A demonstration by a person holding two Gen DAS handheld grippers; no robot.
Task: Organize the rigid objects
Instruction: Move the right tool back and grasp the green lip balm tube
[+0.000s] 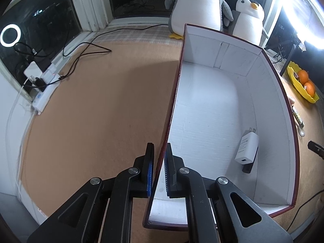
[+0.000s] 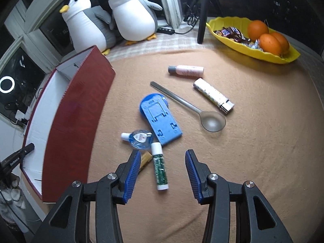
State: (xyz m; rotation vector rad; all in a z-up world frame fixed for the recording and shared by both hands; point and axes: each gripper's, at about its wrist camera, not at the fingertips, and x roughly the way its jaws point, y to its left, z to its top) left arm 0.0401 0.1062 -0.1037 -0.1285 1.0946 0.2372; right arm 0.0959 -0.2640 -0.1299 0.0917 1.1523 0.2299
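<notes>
My left gripper [image 1: 159,170] is shut on the near left wall of a dark red box [image 1: 174,93] with a white inside; the wall stands between its blue pads. A white charger [image 1: 247,148] lies inside the box by its right wall. In the right wrist view the box [image 2: 79,109] stands at the left. My right gripper [image 2: 163,174] is open and empty, just above a green-and-white tube [image 2: 160,166]. Beyond it lie a small blue bottle [image 2: 138,138], a blue stand [image 2: 159,119], a metal spoon [image 2: 190,107], a patterned lighter [image 2: 213,96] and a pink bottle [image 2: 186,69].
Two plush penguins [image 2: 129,14] sit at the back by the window. A yellow bowl [image 2: 263,50] with oranges and sweets stands at the back right, a black tripod leg [image 2: 202,16] beside it. A power strip [image 1: 43,94] and cables [image 1: 87,46] lie left of the box.
</notes>
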